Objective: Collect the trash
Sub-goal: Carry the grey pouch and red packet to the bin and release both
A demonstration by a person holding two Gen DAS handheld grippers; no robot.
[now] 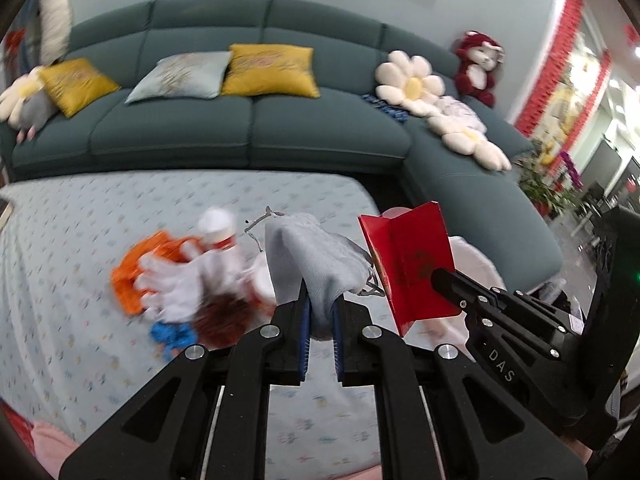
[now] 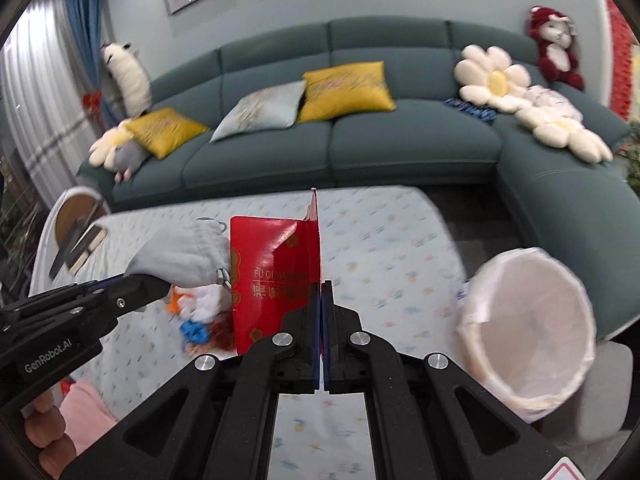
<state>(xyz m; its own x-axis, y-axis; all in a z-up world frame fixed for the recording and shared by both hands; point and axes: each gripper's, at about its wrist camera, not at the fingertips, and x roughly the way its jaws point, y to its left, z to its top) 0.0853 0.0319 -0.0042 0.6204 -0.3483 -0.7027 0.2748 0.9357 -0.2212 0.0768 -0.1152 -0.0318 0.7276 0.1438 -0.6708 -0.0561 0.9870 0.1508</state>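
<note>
My left gripper (image 1: 320, 300) is shut on a grey cloth pouch (image 1: 312, 256) and holds it above the table; the pouch also shows in the right wrist view (image 2: 180, 252). My right gripper (image 2: 321, 286) is shut on a red paper envelope (image 2: 272, 276), also seen in the left wrist view (image 1: 412, 268). A pile of trash lies on the table: orange wrapper (image 1: 132, 280), white glove (image 1: 176, 288), blue scrap (image 1: 172, 336), red-brown scrap (image 1: 220, 320) and a small white bottle (image 1: 216, 228). A white-lined bin (image 2: 528, 328) stands right of the table.
The table (image 1: 60, 280) has a light patterned cloth. A teal corner sofa (image 1: 240, 128) with cushions and plush toys stands behind it. A round white side table (image 2: 76, 208) with a book is at the far left. A pink cloth (image 2: 84, 408) lies at the table's near edge.
</note>
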